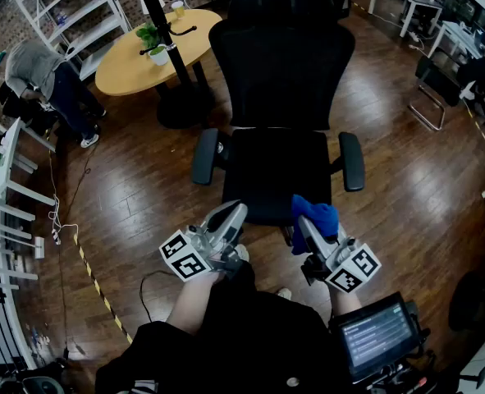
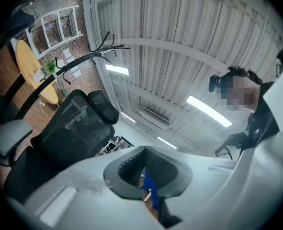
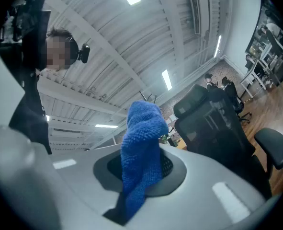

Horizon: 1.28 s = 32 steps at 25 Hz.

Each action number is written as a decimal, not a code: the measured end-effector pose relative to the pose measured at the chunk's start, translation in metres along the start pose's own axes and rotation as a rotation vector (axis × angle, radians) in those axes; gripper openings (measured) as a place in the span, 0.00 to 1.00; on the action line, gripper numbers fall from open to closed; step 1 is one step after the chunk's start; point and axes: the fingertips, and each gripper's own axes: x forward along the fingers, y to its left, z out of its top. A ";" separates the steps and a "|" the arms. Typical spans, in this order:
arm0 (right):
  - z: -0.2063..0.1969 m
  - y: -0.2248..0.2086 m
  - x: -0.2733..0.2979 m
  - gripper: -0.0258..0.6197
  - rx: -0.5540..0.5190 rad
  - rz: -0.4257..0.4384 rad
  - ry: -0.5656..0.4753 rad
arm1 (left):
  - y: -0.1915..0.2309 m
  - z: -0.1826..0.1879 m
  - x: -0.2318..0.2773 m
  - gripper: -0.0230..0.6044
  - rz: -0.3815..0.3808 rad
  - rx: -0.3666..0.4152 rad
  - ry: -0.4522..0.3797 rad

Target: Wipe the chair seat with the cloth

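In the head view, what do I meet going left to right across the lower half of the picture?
Striped floor tape → left tool → blue cloth → lit screen. The right tool overlaps the cloth that it grips, so it is left out.

The chair seat [image 1: 276, 171] lies bare across its middle and back, open to a pass from its front edge. Armrests wall in its left edge [image 1: 205, 156] and right edge [image 1: 351, 161], and the backrest [image 1: 281, 64] rises along the rear edge. The left gripper [image 1: 237, 211] crowds the front left corner. The right gripper [image 1: 304, 224], fingers closed on the cloth [image 1: 316, 214], crowds the front right corner.
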 end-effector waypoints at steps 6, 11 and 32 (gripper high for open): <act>-0.022 -0.040 0.060 0.11 -0.014 -0.034 0.027 | 0.070 0.009 0.020 0.02 -0.028 -0.013 0.027; -0.028 -0.080 0.126 0.11 -0.034 -0.093 0.070 | 0.142 0.036 0.050 0.02 -0.066 -0.067 0.053; -0.195 -0.365 0.259 0.11 0.056 -0.262 0.554 | 0.275 0.014 0.111 0.02 0.188 -0.218 0.062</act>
